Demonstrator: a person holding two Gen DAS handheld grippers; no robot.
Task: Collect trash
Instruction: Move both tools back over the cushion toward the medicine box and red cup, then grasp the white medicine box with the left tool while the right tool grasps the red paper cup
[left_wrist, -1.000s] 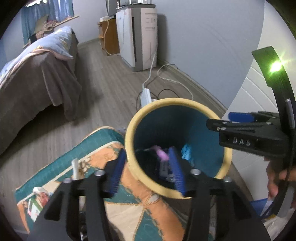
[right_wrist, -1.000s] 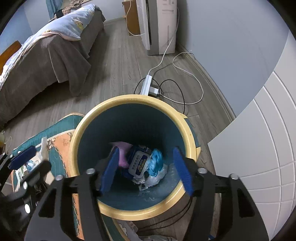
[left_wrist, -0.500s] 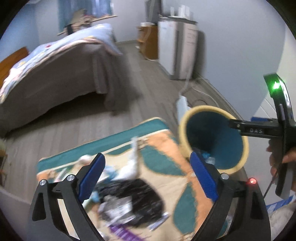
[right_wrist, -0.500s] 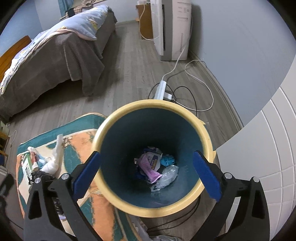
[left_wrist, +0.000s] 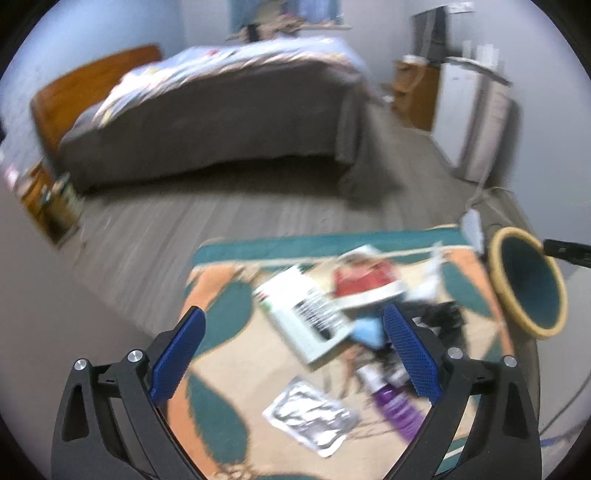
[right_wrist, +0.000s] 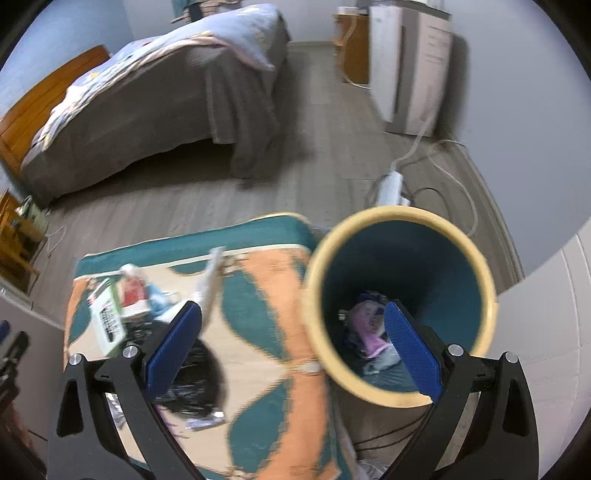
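Note:
My left gripper (left_wrist: 291, 314) hangs over the patterned rug (left_wrist: 229, 354), its jaws opening with nothing between them. Under it lies scattered trash: a white barcode box (left_wrist: 306, 314), a red and white packet (left_wrist: 364, 282), a silver foil pouch (left_wrist: 310, 413), a purple item (left_wrist: 393, 406) and a black bag (left_wrist: 443, 317). The yellow-rimmed teal bin (left_wrist: 496, 266) stands at the rug's right edge. My right gripper (right_wrist: 292, 308) is open and empty above the bin's left rim (right_wrist: 399, 212). Pink and blue wrappers (right_wrist: 365, 325) lie inside the bin. The black bag (right_wrist: 192, 376) shows behind its left finger.
A bed (left_wrist: 221, 122) with a grey cover fills the far side of the wooden floor. A white appliance (right_wrist: 406, 62), a power strip (right_wrist: 391, 184) and loose cables sit beyond the bin. A white panelled wall (right_wrist: 546, 314) closes the right side.
Both grippers opened wide and let their trash fall into the bin. The left one swung left, away from the bin and over the rug's trash. The right one rose and shifted left.

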